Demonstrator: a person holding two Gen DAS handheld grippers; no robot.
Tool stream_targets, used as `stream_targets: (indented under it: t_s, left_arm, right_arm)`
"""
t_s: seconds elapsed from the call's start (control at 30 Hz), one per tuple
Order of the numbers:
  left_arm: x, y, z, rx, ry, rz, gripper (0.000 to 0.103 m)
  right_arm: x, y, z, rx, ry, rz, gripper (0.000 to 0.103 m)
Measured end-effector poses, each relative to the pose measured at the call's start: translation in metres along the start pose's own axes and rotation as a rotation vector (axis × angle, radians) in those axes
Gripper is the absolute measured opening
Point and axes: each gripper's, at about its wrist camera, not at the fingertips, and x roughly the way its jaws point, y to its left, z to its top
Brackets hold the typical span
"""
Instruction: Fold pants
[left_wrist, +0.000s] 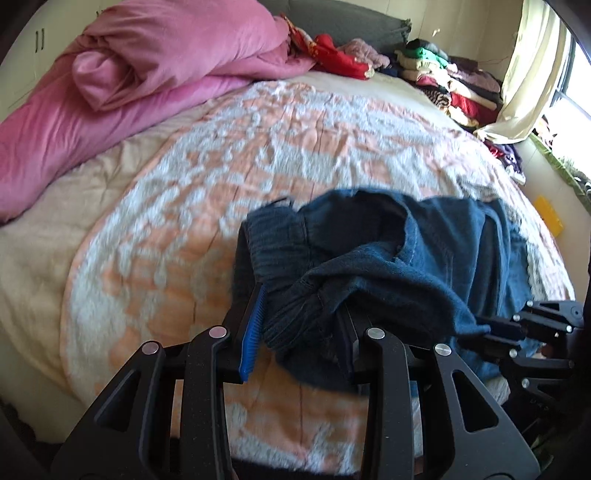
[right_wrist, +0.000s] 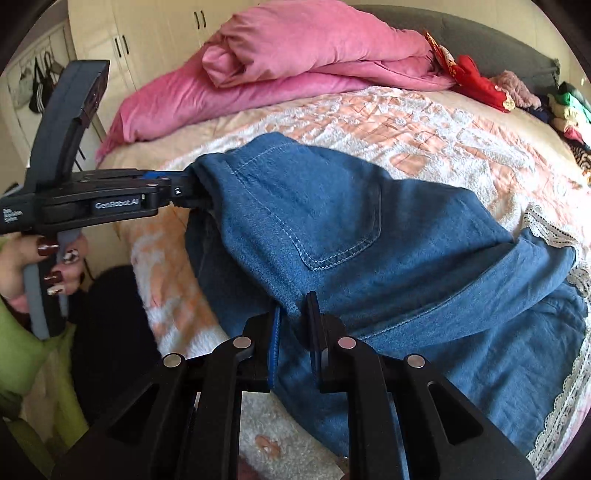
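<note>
both grippers, left gripper (left_wrist: 299, 325) and right gripper (right_wrist: 293, 343), fingers clamped on the pants (right_wrist: 332, 229) waistband, probably lifting it off the bed (left_wrist: 184, 184) to spread flat.

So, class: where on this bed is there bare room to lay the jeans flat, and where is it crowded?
Free: the peach-and-white blanket between the pink duvet and the jeans that both grippers hold. Crowded: the far side, with red cloth by the headboard and a clothes pile near the curtain.

A white "GenRobot.AI" label stood on the left gripper (right_wrist: 184, 192) body; smaller white print farther back was unreadable.
</note>
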Motion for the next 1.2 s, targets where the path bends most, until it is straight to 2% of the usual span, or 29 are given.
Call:
stream_targets:
  t_s: [0.37, 0.47, 0.77, 0.93, 1.07, 1.2]
  left_arm:
    - [-0.005, 0.008, -0.017, 0.001, 0.035, 0.036, 0.032]
    - [-0.006, 0.014, -0.021, -0.009, 0.041, 0.032, 0.035]
    - [-0.02, 0.021, -0.023, -0.025, 0.052, 0.012, 0.035]
    - [-0.049, 0.012, -0.024, 0.001, -0.003, 0.018, 0.032]
    - [-0.07, 0.003, -0.016, -0.001, -0.06, -0.01, 0.032]
    - [-0.059, -0.02, -0.005, 0.034, -0.059, -0.048, 0.032]
  right_arm:
    - [0.005, 0.015, -0.011, -0.041, 0.025, 0.034, 0.014]
    - [0.003, 0.014, -0.011, -0.036, 0.018, 0.048, 0.014]
    - [0.011, 0.018, -0.015, -0.056, 0.054, 0.075, 0.015]
    - [0.02, 0.012, -0.019, -0.028, 0.082, 0.096, 0.016]
    - [0.018, 0.016, -0.021, -0.034, 0.086, 0.119, 0.016]
    - [0.015, 0.022, -0.023, -0.037, 0.086, 0.143, 0.026]
